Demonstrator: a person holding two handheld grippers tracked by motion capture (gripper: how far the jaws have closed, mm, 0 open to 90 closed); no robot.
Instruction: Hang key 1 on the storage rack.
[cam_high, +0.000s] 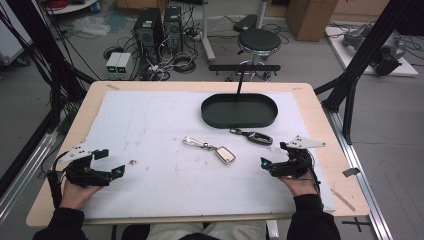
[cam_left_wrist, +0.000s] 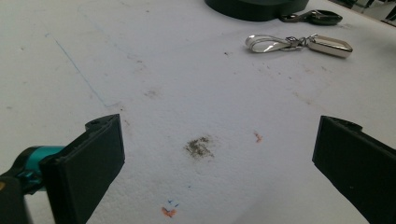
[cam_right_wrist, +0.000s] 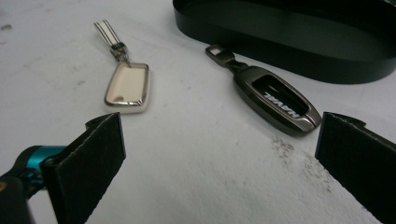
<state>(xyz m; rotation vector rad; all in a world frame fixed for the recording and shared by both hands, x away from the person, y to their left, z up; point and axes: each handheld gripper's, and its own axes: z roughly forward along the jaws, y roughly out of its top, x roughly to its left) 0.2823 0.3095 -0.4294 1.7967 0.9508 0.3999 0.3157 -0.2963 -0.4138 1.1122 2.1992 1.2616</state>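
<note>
The right gripper (cam_high: 274, 164) is held with jaws spread wide and empty, as is the left gripper (cam_high: 111, 162). Just ahead of the right one, its nearer neighbour, the dark key fob (cam_right_wrist: 276, 98) lies lengthwise toward the black oval tray (cam_high: 239, 111), judged the likely destination. Two fobs are counted, the other the cream key fob (cam_right_wrist: 127, 85), and one tray.

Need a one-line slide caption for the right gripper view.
Open right gripper facing a dark key fob and a cream key fob beside a black tray.

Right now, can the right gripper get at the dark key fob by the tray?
Probably yes: the right gripper is open, the dark key fob lies just ahead, nothing between; the black tray sits behind it.
</note>
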